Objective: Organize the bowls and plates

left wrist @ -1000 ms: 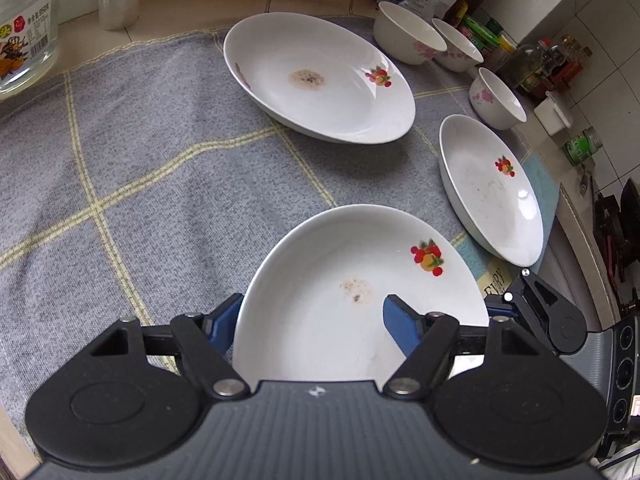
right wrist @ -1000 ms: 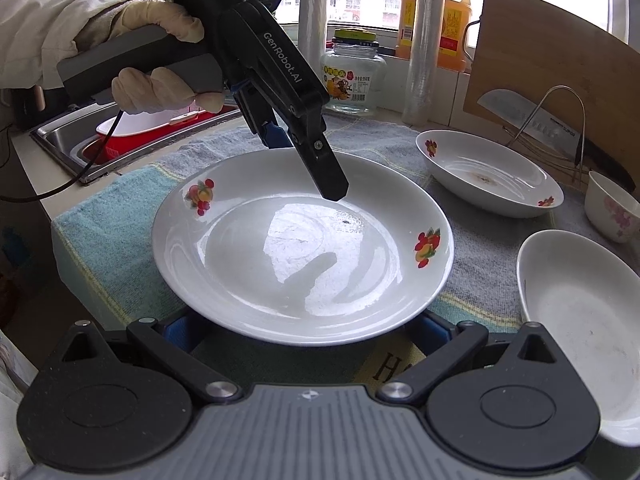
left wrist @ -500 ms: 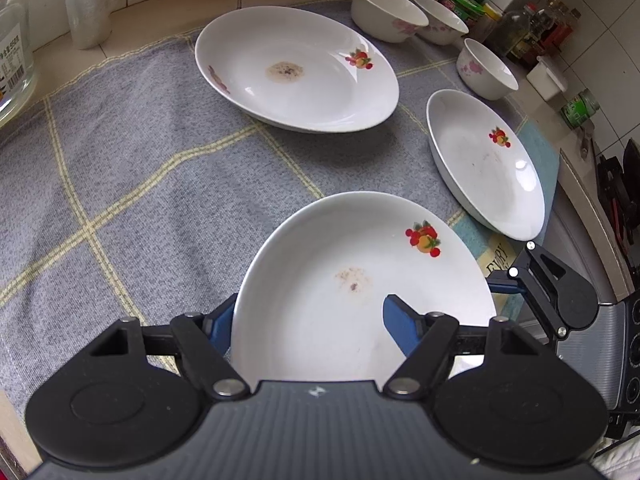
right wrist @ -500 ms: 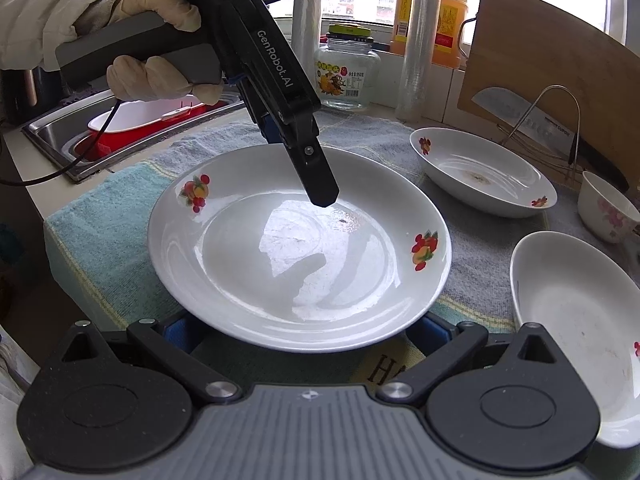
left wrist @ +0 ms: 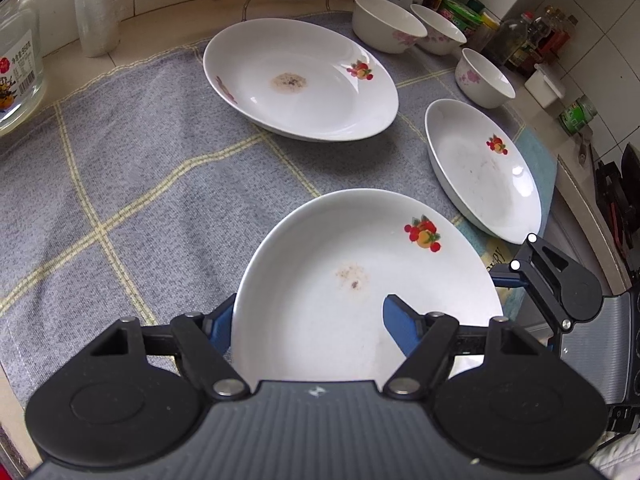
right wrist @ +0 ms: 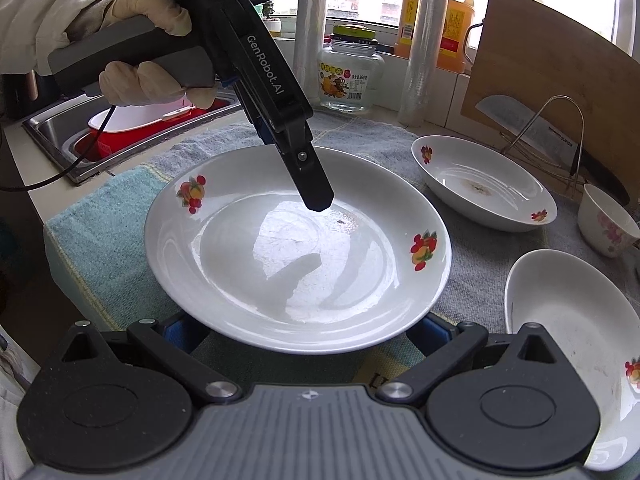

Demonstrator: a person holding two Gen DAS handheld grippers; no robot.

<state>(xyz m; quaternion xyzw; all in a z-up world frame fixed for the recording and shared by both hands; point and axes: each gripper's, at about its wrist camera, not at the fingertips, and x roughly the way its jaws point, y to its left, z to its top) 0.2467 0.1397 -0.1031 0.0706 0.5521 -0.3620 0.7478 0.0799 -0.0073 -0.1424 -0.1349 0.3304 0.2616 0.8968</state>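
Glossy white glazed plate (right wrist: pixel 298 264), matt woven grey cloth (left wrist: pixel 132 168), wooden board (right wrist: pixel 548 80).

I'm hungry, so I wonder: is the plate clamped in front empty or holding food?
Empty: the plate shows bare white inside, only a small brownish stain near its middle.

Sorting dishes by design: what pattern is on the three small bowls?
Pink flowers on white small bowls, clearest in the left wrist view.

White crockery on a grey cloth

Plates (left wrist: pixel 368 280) white with red-and-orange fruit motifs; bowls (left wrist: pixel 386 24) white with pink flowers. Cloth (left wrist: pixel 140 152) grey with pale yellow check lines; beside the cloth, a teal towel (right wrist: pixel 100 248).
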